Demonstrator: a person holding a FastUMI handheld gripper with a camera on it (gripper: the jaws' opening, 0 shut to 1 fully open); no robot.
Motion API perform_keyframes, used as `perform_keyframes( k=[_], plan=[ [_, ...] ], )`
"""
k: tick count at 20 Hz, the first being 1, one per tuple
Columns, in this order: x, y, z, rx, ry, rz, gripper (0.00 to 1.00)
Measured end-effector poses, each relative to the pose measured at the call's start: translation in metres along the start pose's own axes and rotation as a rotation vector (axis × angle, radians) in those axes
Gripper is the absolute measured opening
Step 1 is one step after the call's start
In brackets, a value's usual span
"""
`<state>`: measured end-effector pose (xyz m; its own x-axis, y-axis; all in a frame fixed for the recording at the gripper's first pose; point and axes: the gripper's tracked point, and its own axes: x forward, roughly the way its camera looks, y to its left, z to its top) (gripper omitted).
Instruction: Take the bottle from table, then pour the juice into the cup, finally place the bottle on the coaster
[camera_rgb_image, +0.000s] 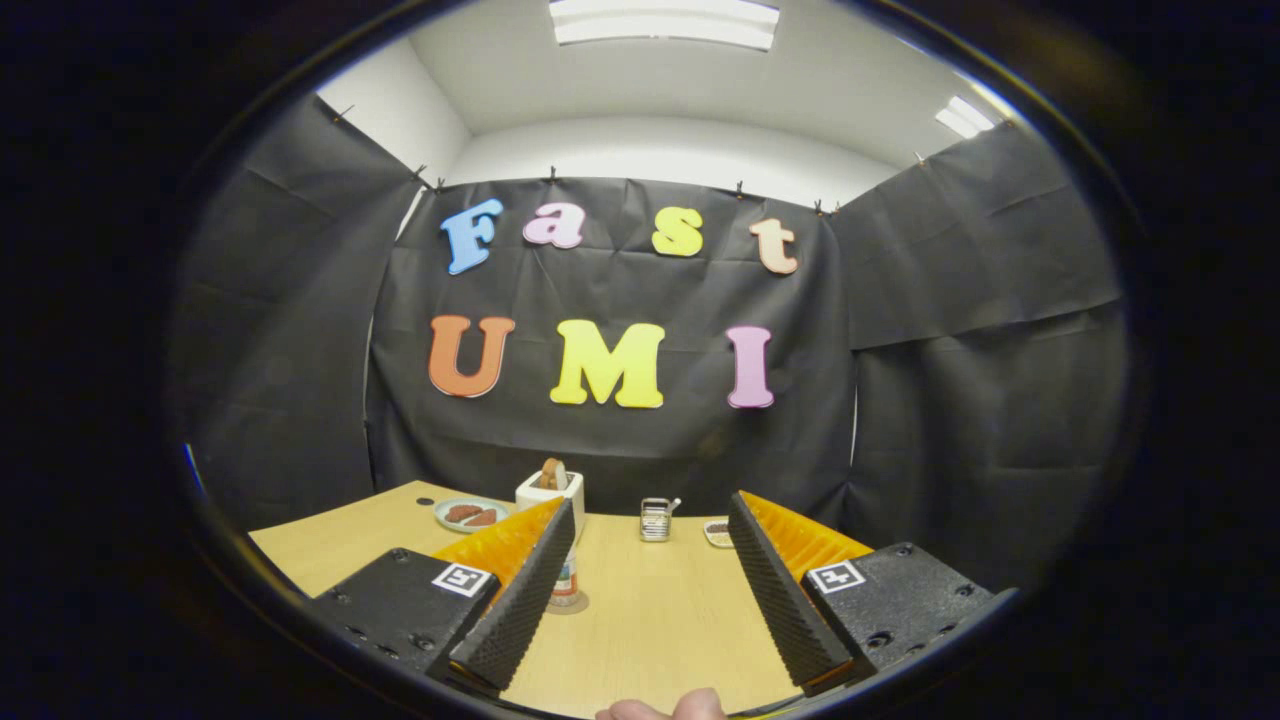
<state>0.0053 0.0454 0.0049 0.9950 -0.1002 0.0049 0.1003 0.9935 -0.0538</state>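
Tool fingers spread, nothing held; bottle upright on coaster by left finger, w/ cup beyond.

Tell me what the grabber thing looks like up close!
The gripper has two long wedge-shaped fingers with bumpy, ridged inner faces. Each finger sits on a chunky black block with screw holes, and each block wears a small white square sticker with a black pattern. A bit of the person's fingertip peeks in below.
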Motion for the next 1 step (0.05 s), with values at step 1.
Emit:
perform_keyframes(
  k=[1],
  plan=[
    [0.0,0.0006,-0.0007,0.0,0.002,0.001,0.99]
  ],
)
